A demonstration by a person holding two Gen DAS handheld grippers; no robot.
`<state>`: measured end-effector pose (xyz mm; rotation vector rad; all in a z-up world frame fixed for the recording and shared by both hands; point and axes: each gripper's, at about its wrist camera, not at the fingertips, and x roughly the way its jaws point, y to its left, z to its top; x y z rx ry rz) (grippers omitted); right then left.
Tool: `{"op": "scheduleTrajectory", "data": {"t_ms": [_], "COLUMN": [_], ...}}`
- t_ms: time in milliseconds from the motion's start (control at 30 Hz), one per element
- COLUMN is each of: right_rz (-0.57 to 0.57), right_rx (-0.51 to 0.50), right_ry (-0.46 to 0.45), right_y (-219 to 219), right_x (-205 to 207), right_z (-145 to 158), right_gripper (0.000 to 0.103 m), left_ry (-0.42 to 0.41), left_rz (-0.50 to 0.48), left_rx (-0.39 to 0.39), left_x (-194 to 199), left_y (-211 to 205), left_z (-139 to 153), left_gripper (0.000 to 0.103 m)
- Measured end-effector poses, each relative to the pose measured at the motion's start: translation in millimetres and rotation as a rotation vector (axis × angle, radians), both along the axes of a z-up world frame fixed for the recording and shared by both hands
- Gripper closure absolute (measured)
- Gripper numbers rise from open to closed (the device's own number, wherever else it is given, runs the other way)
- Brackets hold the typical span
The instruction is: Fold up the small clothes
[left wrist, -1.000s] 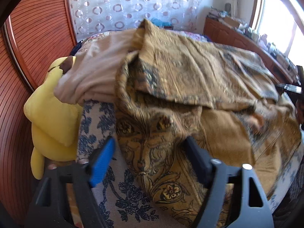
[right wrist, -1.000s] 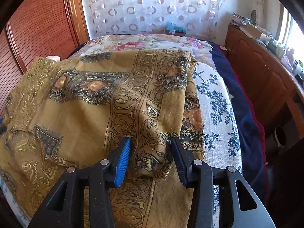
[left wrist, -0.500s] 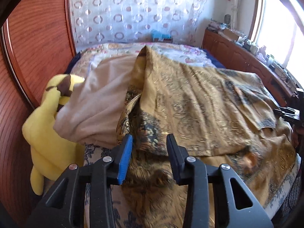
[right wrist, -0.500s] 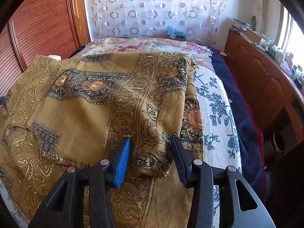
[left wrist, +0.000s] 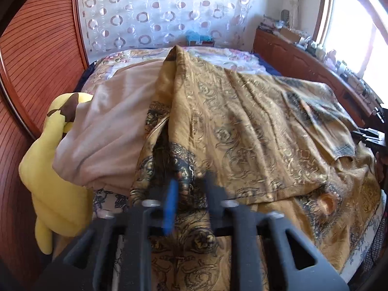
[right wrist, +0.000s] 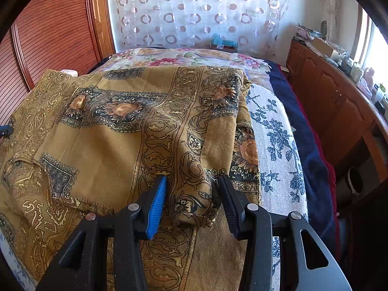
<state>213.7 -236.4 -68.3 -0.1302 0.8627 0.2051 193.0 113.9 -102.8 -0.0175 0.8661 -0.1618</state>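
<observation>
Gold cloth [left wrist: 242, 126] apparently pinched between left fingers [left wrist: 171, 206].

Bright window [left wrist: 351, 29] glare at right; left claw [left wrist: 189, 206] motion-blurred; fisheye edges dark.

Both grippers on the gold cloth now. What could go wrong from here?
1. Left gripper has just closed on a bunched fold of the gold patterned cloth; it may pinch several layers.
2. Right gripper straddles a rumpled corner; its hold looks loose and could slip.
3. The pink garment lies partly under the cloth and might drag along.
</observation>
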Motion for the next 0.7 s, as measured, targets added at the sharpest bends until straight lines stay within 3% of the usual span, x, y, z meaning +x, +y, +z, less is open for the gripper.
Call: {"op": "scheduleTrajectory", "data": {"t_ms": [67,133,233,533,700], "right_rz": [-0.001,0.001,0.004,0.042,0.055], "right_rx": [0.001,0.028,0.073,0.145,0.181], "right_ry": [-0.001,-0.003,-0.024,-0.158,-0.187], "right_y": [0.0,-3.6,-7.7,-10.8,-26.4], "right_x": [-0.2,-0.2,-4.9,-53.4,-85.5], "right_z": [0.2,2.0,8.0,57.9,76.4], "right_gripper": [0.061,0.083,0.096,0.099,0.099], "left_ry": [-0.031,-0.053,-0.099,-0.224,-0.255], "left_rz": [0.007,0.003,-0.008,-0.047,-0.048], "left_rx": [-0.003,0.001,-0.016,-0.107,-0.147], "left_x": [-3.8,-8.6,-19.8,-58.8,-81.2], "left_y": [-1.1,-4.3,-9.9,-14.7,-8.9], "left_z": [4.9,11.4,27.4,76.5,90.7], "left_gripper": [0.098,0.098,0.098,0.098,0.098]}}
